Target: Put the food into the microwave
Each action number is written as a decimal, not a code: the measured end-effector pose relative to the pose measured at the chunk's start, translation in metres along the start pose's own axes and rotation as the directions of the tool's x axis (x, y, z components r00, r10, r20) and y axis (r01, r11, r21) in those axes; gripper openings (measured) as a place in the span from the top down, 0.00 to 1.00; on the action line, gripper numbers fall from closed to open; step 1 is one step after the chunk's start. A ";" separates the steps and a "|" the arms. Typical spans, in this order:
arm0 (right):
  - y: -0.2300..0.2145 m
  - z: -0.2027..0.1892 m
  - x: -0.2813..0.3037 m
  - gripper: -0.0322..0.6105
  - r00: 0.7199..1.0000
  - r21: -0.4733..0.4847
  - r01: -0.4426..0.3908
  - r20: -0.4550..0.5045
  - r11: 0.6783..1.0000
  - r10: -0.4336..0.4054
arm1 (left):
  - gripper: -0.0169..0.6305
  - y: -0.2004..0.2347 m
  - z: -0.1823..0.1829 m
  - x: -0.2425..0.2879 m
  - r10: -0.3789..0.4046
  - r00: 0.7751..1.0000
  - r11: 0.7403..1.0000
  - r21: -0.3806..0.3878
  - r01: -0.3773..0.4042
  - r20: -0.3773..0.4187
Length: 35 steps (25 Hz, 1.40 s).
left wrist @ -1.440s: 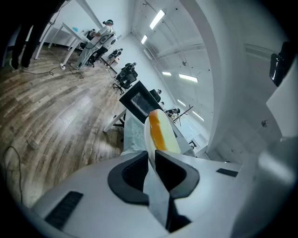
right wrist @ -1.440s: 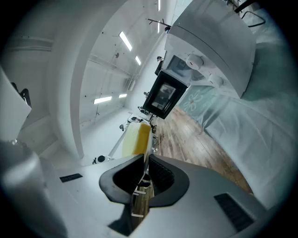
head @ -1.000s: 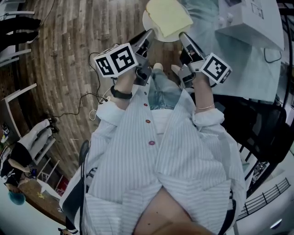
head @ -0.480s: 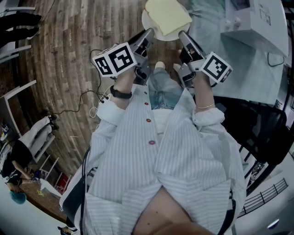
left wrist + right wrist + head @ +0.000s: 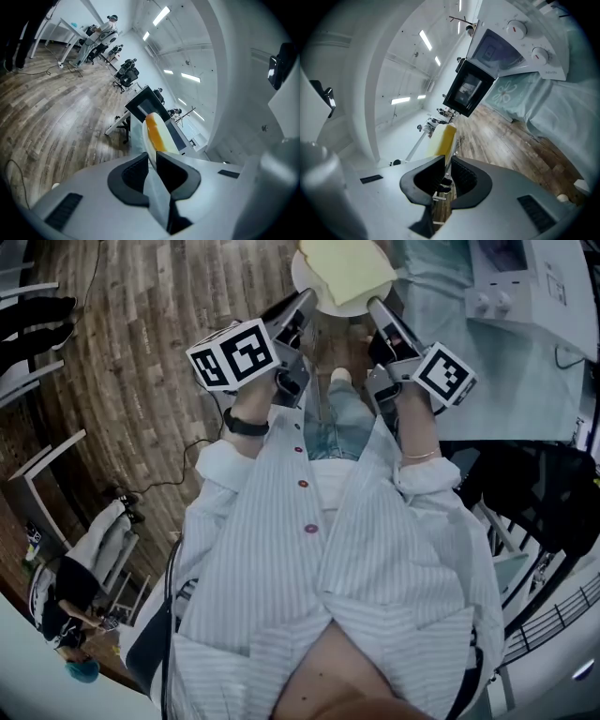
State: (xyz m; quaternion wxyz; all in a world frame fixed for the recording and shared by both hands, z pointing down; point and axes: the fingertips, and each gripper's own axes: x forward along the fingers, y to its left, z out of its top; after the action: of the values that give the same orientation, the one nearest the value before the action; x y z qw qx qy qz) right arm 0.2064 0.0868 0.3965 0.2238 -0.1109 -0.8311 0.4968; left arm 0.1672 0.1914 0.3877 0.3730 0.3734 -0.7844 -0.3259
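I've got the left gripper point(image 5: 302, 304) and right gripper point(image 5: 377, 309) both pinched on the plate point(image 5: 337, 310) rim, yellow food point(image 5: 345, 266) on top, microwave point(image 5: 525, 282) far right.

The left arm point(image 5: 247, 401) and the right arm point(image 5: 418, 432) reach out in front of the body, side by side. The left gripper point(image 5: 302, 304) bites the left edge of the plate point(image 5: 339, 312) — jaws squeezed tight on the rim. The right gripper point(image 5: 377, 307) bites the plate's right edge the same way. Both point a little down.
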 end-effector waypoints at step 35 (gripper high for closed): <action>0.033 0.024 0.177 0.88 0.989 0.030 0.053 0.134 0.998 -0.057 | 0.89 0.097 0.163 0.033 -0.100 0.990 0.993 0.044 0.105 -0.099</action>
State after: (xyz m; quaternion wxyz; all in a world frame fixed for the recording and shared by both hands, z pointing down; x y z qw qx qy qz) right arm 0.0388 0.1558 0.4037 0.1824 -0.0511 -0.8404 0.5079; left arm -0.0162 0.2517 0.3926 0.3840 0.4377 -0.7529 -0.3067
